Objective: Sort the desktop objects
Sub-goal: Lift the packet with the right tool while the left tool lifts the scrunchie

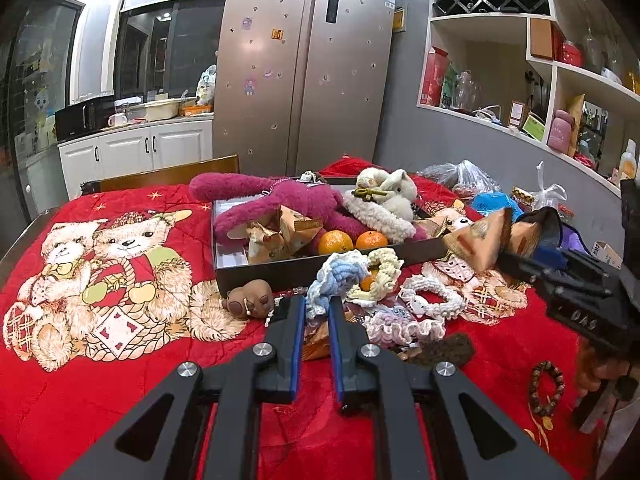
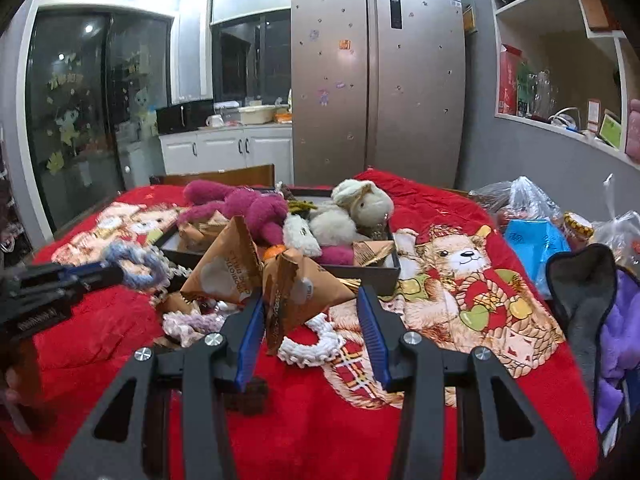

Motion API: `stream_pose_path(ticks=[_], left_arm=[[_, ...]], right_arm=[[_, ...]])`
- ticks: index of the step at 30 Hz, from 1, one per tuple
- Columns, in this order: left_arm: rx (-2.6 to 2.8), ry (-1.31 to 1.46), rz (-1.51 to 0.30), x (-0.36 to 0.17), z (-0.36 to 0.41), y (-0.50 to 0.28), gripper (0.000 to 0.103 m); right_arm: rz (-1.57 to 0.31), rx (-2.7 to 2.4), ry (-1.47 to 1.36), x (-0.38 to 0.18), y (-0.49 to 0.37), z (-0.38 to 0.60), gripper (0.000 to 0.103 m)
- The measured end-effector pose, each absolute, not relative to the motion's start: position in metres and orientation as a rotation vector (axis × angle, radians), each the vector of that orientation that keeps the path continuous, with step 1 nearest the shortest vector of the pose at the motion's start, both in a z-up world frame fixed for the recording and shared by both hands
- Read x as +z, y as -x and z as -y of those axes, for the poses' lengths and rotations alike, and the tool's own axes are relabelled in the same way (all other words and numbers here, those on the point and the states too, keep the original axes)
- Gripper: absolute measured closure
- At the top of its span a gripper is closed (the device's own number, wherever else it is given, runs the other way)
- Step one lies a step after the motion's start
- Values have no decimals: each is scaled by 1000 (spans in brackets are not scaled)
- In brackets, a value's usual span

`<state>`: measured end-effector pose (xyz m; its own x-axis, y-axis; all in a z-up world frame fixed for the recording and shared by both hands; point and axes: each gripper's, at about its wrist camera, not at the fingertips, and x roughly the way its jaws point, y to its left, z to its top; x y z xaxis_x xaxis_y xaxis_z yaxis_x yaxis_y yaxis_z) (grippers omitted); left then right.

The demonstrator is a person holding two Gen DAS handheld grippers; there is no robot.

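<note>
Left claw (image 1: 317,312) narrow, pinching a blue-and-white knitted ring (image 1: 338,276) just in front of the dark tray (image 1: 280,270). Right claw (image 2: 310,300) wide, brown triangular snack packet (image 2: 298,292) between the blue pads, touching the left pad; firm grip or not, cannot tell. Inside the tray: pink plush toy (image 1: 288,200), white plush rabbit (image 1: 390,192), two oranges (image 1: 335,242), more brown packets (image 1: 280,232). On the red bear-print blanket (image 1: 100,260) beside the tray: white knitted ring (image 1: 432,300), brown plush lump (image 1: 248,300), bead bracelet (image 1: 546,388) well apart at right.
</note>
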<state>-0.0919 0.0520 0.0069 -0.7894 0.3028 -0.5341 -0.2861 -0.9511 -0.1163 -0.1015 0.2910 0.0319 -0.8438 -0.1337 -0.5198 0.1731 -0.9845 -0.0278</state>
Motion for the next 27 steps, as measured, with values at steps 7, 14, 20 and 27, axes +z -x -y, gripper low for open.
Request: stream_pose_path(ticks=[7,14,20,27], left_arm=[[2691,817,40,8,-55,88,91],[2683,838,32,5,-57,90,91],[2685,840,31,3,-57,90,91],[2682,841,20,2,-58,90,91]], right_arm=[[-36,-2828,-814,29,105,-293,57],[35,-2800,-814,31,104,-298,55],[-7,-2800,-861,26,107,-295,57],[62,-2779,-888,23,111,-301,55]])
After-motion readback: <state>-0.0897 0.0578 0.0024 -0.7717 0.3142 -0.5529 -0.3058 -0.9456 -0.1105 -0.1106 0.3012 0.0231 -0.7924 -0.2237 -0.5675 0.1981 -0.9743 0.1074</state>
